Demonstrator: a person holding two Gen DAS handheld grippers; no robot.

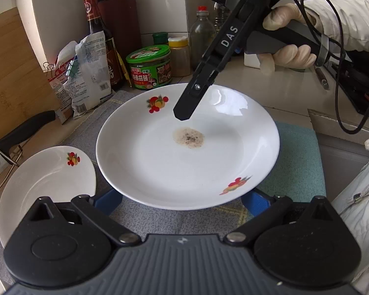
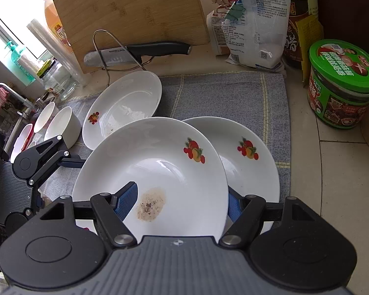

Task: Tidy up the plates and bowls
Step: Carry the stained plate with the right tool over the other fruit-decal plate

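— Three fruit-patterned plates show. Which one do you have?

— The stained plate point(image 2: 160, 162). Your right hand-held gripper point(image 2: 180, 200) is nearly closed, pinching its rim with one finger inside the dish and the other behind it. Your left hand-held gripper point(image 1: 182, 201) stands wide open with the plate's near rim over its fingers. Whether they touch the plate cannot be told.

— Where is the plate?

— It is above the grey cloth point(image 2: 221, 93) on the bench point(image 2: 332, 172), overlapping a second plate point(image 2: 253, 172). A third plate point(image 2: 130, 98) lies beyond, near two white bowls point(image 2: 61, 125).

— Which step is this?

— Probably stacking: you are carrying the plate to nest it on another.

— What does the next move call for?

— Centre the plate over its mate, keep it level and lower it gently. Release only once the rims meet.
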